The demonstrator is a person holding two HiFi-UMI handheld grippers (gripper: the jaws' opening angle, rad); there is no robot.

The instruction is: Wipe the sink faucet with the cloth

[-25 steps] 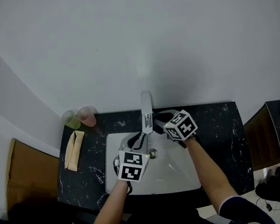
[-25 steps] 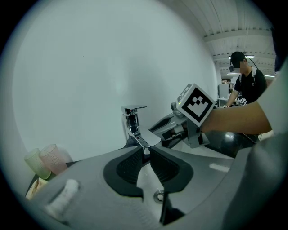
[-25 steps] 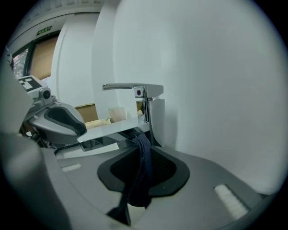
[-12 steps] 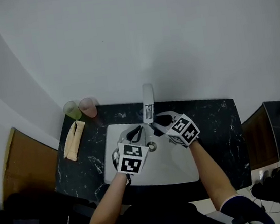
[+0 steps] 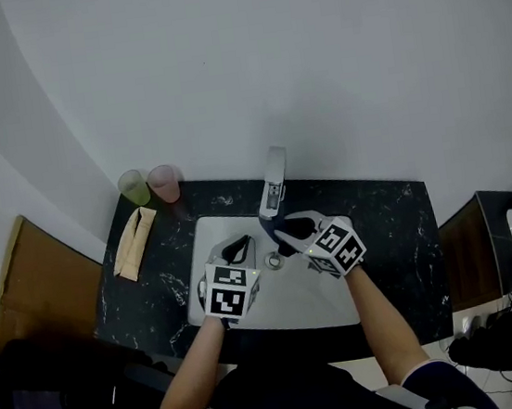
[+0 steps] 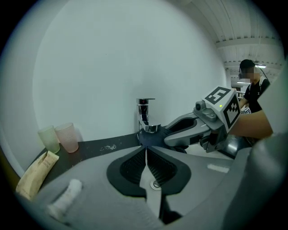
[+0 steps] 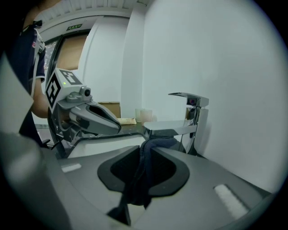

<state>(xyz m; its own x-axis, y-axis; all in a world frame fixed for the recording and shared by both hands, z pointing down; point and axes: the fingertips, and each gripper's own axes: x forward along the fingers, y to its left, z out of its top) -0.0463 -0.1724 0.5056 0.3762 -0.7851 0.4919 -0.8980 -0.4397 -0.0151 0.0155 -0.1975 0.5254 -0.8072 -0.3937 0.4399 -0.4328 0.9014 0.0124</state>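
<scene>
Black counter (image 5: 392,228) and white sink (image 5: 318,308) lie below; short of the faucet (image 7: 194,117), the left gripper (image 6: 145,152) is pressed together, empty. Closer in, the right gripper (image 7: 145,148) pinches the dark cloth (image 7: 140,176) just under the spout tip, whose length runs back toward the wall. Actual contact is hard to make out.

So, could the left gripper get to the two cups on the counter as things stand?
Probably yes. The left gripper is shut and empty over the sink, and nothing stands between it and the green cup or pink cup; the tan packet lies off to one side.
</scene>
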